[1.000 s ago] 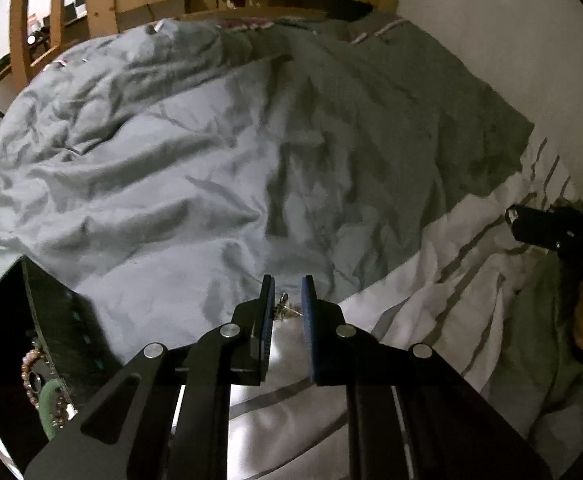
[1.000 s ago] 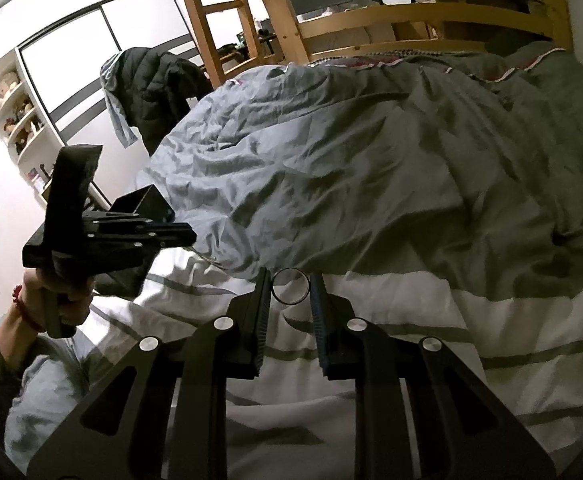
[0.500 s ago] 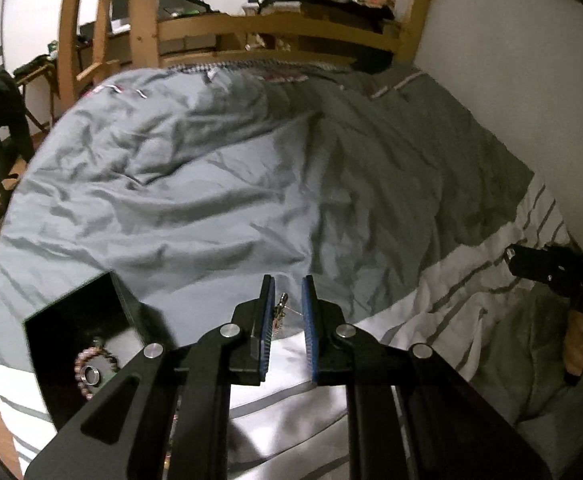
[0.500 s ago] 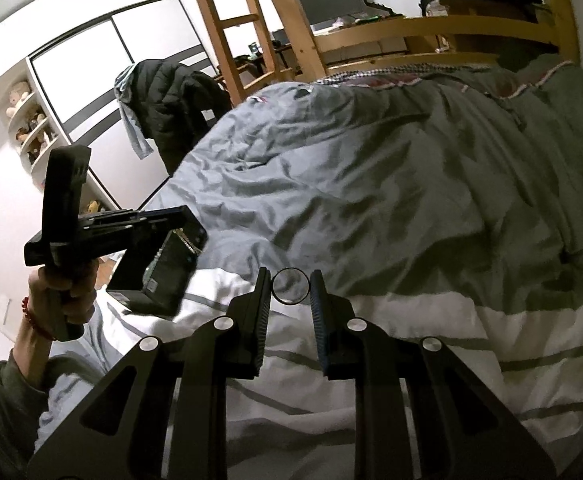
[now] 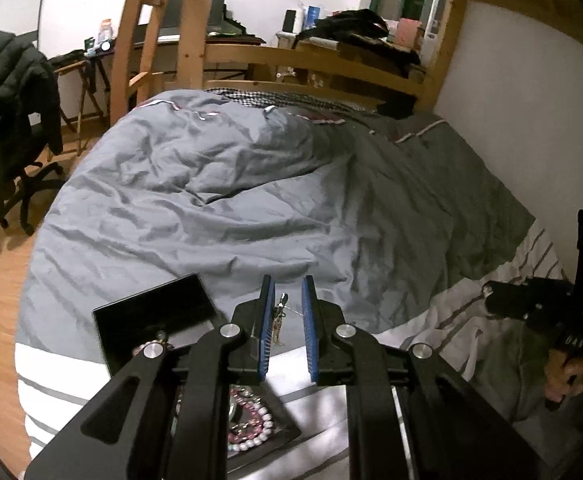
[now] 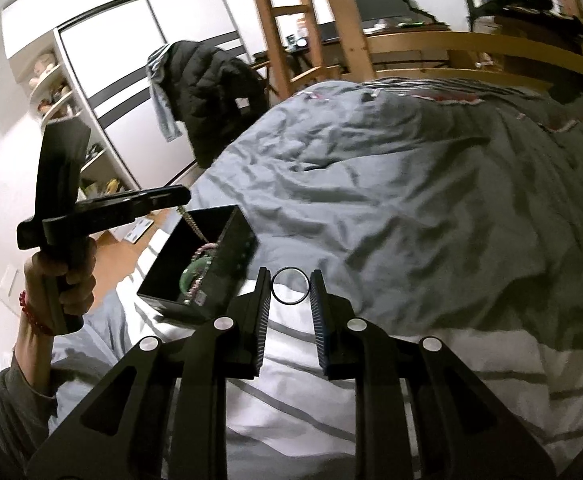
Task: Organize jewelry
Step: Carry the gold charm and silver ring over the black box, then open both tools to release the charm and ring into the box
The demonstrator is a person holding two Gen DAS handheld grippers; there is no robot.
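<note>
Black box (image 6: 199, 264) sits on the bed, near left. Left gripper (image 5: 287, 312), fingers clamped on a chain (image 5: 278, 320), hangs above it. Right gripper (image 6: 290, 286) pinches a ring (image 6: 290, 286). Lower the chain fully inside before releasing.

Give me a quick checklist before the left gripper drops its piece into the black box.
1. Left gripper has the small metal jewelry piece: ok.
2. Black box open: ok.
3. Piece directly over the opening: cannot tell; a chain hangs into the box.
4. Room beside the bead bracelets already inside: ok.
5. Right gripper has the dark ring: ok.
6. Right gripper away from the box: ok.
</note>
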